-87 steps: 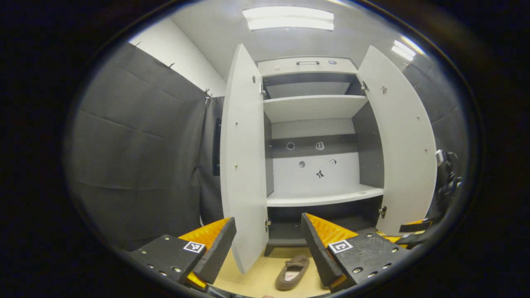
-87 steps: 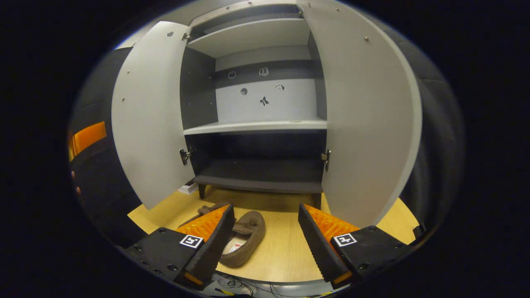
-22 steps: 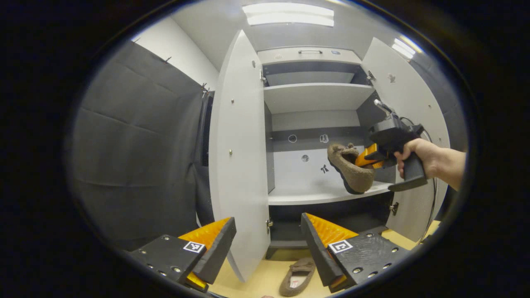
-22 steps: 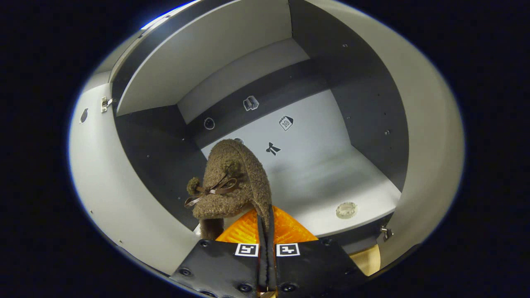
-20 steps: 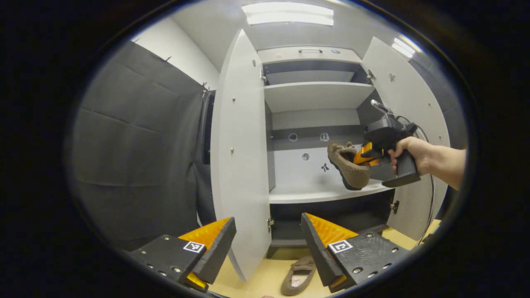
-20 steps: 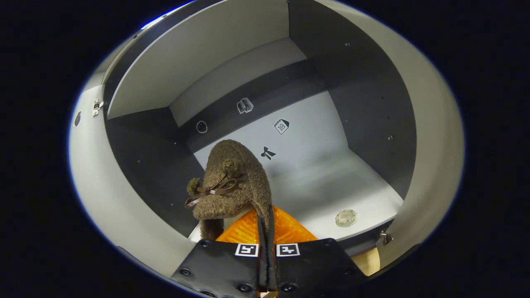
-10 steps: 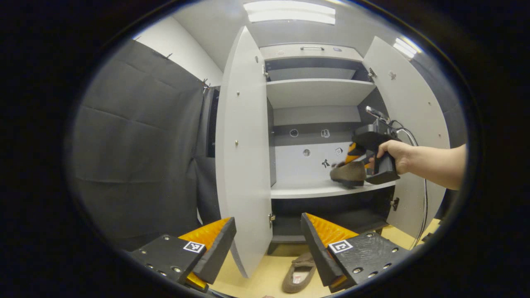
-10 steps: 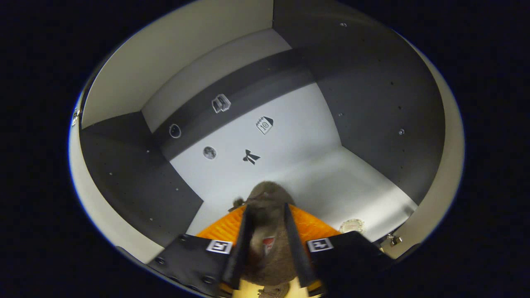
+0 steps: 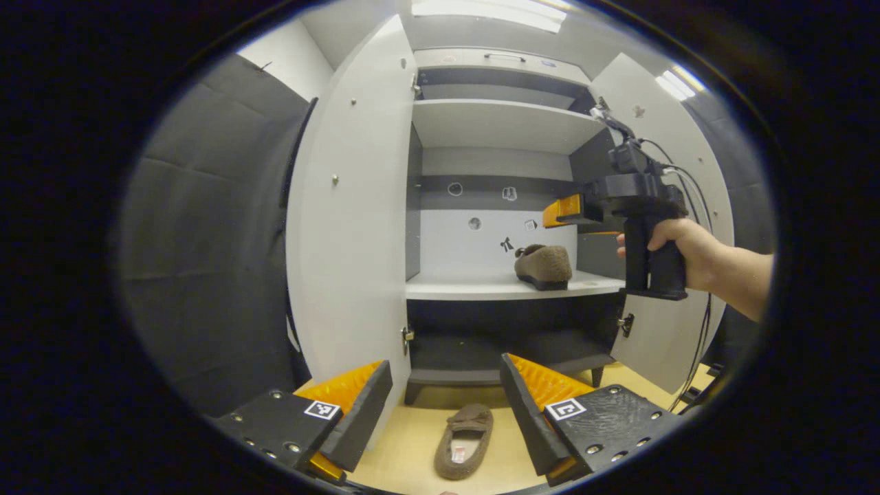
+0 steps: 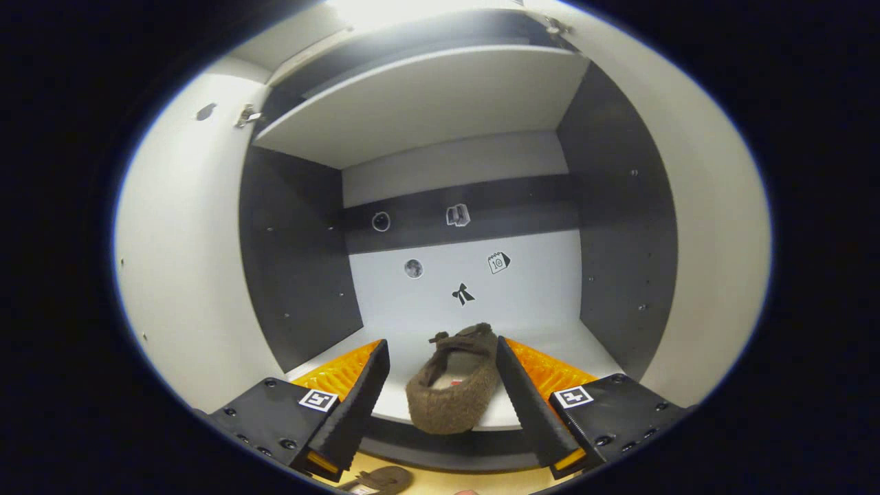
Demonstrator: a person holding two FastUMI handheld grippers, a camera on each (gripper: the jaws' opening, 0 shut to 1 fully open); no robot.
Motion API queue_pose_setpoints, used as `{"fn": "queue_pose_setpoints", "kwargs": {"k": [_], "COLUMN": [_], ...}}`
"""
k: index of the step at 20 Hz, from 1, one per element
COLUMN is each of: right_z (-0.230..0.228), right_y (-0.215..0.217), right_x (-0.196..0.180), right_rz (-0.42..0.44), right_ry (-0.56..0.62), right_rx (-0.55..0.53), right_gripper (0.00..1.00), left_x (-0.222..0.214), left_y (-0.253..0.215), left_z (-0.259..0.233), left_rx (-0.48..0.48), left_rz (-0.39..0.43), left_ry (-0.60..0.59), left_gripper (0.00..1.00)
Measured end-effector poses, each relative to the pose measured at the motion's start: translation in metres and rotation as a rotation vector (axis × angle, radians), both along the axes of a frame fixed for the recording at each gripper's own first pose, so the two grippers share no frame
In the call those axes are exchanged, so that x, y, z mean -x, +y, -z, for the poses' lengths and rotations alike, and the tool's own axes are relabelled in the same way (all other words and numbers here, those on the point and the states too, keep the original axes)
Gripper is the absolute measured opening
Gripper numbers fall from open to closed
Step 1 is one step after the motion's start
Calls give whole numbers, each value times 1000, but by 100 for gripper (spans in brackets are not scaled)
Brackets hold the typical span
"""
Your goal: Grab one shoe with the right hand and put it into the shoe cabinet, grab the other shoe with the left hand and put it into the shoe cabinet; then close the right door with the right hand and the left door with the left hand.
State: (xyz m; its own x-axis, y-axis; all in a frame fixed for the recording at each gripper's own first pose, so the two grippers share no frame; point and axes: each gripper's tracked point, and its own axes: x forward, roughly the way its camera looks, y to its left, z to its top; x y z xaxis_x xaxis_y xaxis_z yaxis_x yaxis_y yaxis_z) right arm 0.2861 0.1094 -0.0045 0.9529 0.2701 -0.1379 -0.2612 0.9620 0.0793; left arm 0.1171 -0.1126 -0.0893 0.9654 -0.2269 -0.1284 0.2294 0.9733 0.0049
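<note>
In the left gripper view the shoe cabinet (image 9: 505, 285) stands with both doors swung wide, the left door (image 9: 350, 220) toward nine o'clock and the right door (image 9: 677, 165) toward three o'clock; a brown fuzzy shoe (image 9: 544, 265) sits on the white middle shelf (image 9: 467, 287), near that shelf's right end, toe pointing inward; just above and to the right of it, at about two o'clock, the right gripper (image 9: 562, 212) is held by a hand (image 9: 677, 242) and hangs clear of the shoe, its orange fingers showing side-on; in the right gripper view the same gripper (image 10: 440, 385) has its jaws spread wide with nothing between the pads pressing, and the shoe (image 10: 455, 392) lies on the shelf edge between the two fingers without either one touching it; the second shoe (image 9: 464, 440) lies sole-down on the yellowish floor (image 9: 412, 454) in front of the cabinet at six o'clock, opening upward; the left gripper (image 9: 443, 405) hovers above that floor with its jaws wide apart and empty, the floor shoe showing in the gap between its fingers but well beyond them; a sliver of that floor shoe (image 10: 378, 479) also shows at six o'clock in the right gripper view, below the shelf front.
</note>
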Motion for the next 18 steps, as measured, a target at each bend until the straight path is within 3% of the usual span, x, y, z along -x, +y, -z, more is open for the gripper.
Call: {"fn": "queue_pose_setpoints", "kwargs": {"k": [4, 7, 8, 18], "right_z": [0, 8, 11, 70], "right_y": [-8, -16, -22, -63], "right_x": [51, 84, 92, 142], "right_rz": [-26, -43, -37, 28], "right_ry": [-88, -111, -112, 11], "right_rx": [29, 61, 72, 113], "right_gripper": [98, 98, 98, 98], "left_x": [-7, -11, -15, -42], "left_y": [-13, -20, -20, -9], "left_z": [43, 94, 111, 224], "left_rx": [-46, -94, -121, -255], "left_rz": [47, 75, 74, 20], "left_ry": [78, 173, 204, 448], "left_gripper": [92, 96, 92, 96]}}
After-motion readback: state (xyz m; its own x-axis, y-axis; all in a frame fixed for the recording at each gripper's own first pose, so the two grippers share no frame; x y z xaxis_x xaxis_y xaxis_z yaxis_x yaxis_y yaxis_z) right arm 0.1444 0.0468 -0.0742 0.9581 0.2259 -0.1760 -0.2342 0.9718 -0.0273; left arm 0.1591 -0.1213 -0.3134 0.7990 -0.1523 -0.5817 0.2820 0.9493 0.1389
